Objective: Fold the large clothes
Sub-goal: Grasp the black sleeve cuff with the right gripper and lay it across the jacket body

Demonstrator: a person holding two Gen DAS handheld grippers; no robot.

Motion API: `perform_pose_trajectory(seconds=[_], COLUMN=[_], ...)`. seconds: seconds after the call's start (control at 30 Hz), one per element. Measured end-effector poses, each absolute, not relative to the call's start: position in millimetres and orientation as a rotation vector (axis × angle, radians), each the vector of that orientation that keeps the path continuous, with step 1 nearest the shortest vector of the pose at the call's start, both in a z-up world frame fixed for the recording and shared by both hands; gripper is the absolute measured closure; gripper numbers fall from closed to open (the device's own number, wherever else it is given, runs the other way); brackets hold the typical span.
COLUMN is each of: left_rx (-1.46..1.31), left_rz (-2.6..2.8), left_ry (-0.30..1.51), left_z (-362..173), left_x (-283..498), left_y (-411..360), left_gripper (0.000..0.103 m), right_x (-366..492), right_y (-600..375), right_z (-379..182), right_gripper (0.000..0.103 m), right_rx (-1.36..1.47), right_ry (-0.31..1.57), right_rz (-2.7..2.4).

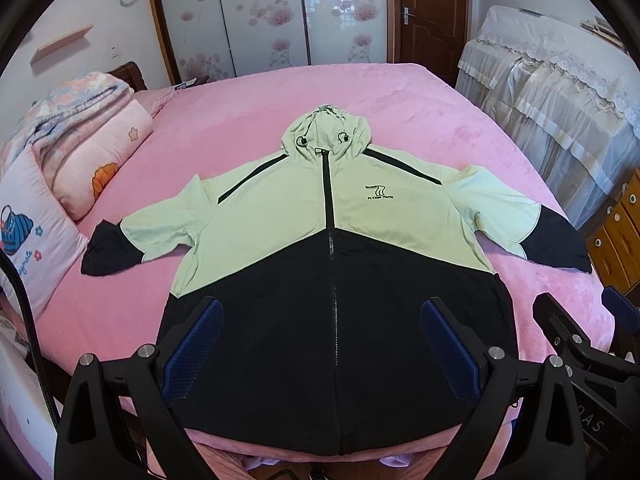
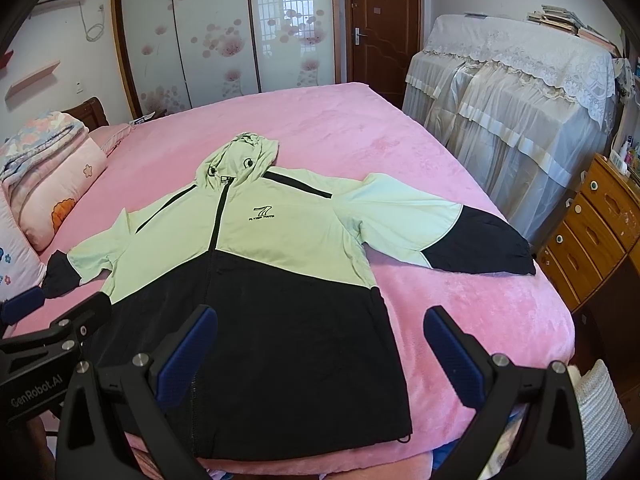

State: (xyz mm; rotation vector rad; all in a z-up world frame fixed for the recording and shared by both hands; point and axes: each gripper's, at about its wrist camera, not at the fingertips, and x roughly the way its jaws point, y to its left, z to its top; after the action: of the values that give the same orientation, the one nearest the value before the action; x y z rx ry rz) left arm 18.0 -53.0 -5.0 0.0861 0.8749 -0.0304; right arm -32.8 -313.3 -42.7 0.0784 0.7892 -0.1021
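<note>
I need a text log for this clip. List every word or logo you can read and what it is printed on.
"FLYING YOUTH": chest logo of the hooded jacket.
"GenRobot.AI": body of the left gripper, seen in the right wrist view.
"DAS": partial letters on the right gripper.
Script on the pillow: cut off, unreadable.

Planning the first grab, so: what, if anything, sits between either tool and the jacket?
Nothing visible does. The jacket lies spread flat on the pink bed, with the open left tool and the open right tool above its dark hem. The pillows lie off to one side.
</note>
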Motion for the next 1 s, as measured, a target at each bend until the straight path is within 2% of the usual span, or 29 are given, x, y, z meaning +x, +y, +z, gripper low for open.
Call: perform_pose_trajectory(seconds=[0.27, 0.67, 0.83, 1.0], left_rx=[0.137, 0.2, 0.186, 0.174], left_rz=[-0.075, -0.205, -0.305, -0.386], left_ry=[0.777, 0.637, 0.612, 0.597], left_z=[30, 80, 81, 51], left_x=[43, 109, 136, 160], left_y=[-82, -170, -219, -267], left_gripper=[0.004, 0.004, 0.004, 0.004], right_x=[-22, 11, 27, 52], right_y=[-349, -455, -513, -585], right_z=[-15, 44, 38, -7], right_gripper=[0.0, 0.0, 0.0, 0.0], right_rx=[0.033, 0.117, 0.172, 0.294], right_ry=[0.693, 0.544, 0.562, 0.685], right_rz=[-0.192, -0.308, -0.43, -0.469])
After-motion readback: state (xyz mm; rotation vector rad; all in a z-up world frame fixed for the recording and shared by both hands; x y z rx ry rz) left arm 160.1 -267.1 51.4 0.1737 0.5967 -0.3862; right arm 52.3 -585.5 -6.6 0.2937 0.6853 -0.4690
